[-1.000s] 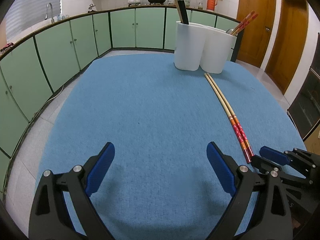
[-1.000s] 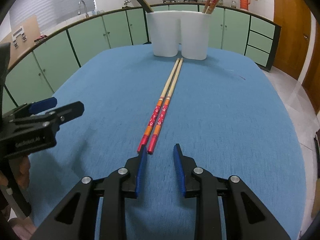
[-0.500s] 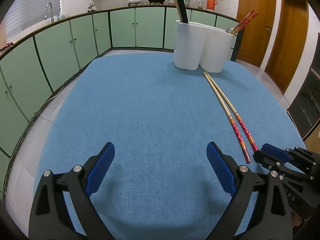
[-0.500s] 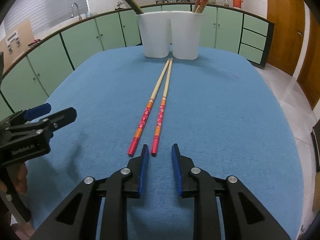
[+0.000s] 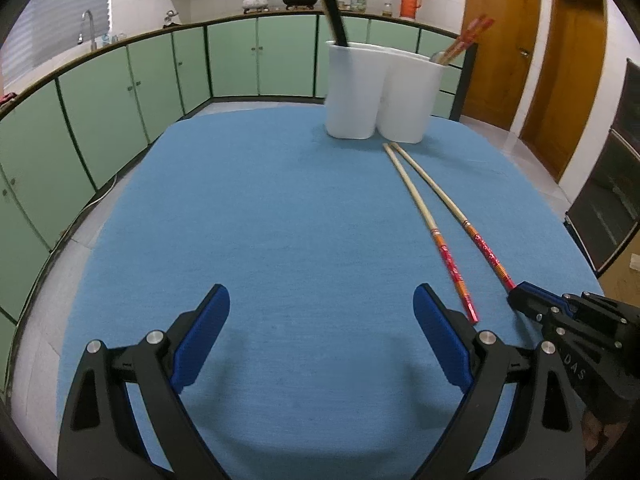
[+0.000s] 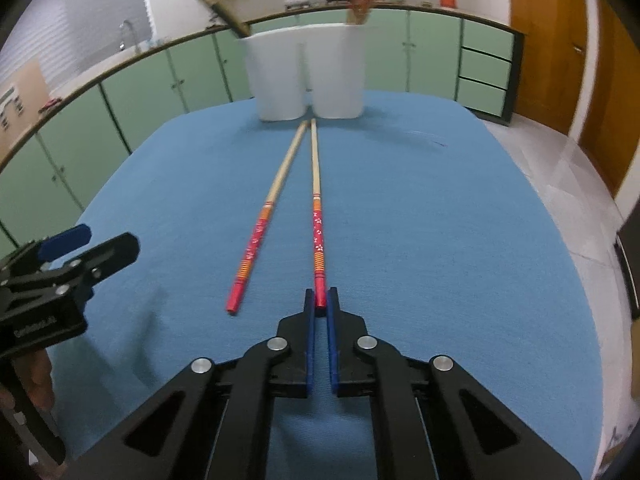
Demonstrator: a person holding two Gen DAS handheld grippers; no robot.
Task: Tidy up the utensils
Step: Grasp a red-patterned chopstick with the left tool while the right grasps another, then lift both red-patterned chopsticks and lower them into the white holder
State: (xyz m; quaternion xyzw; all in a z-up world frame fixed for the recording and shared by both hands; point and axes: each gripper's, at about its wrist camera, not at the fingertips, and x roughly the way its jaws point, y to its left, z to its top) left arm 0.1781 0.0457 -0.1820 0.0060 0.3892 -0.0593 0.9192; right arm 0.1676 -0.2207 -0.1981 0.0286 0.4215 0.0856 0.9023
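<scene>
Two loose chopsticks (image 6: pixel 316 208) lay on one blue tabletop (image 6: pixel 440 220), one white two-compartment holder (image 6: pixel 306 76) stood beyond them, and two hand-held grippers (image 6: pixel 320 300) were in view.

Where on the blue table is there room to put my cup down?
The wide bare blue cloth left of the two chopsticks, between the white holder and the left gripper. It is crowded on the right, where the right gripper pinches one chopstick's red end.
</scene>
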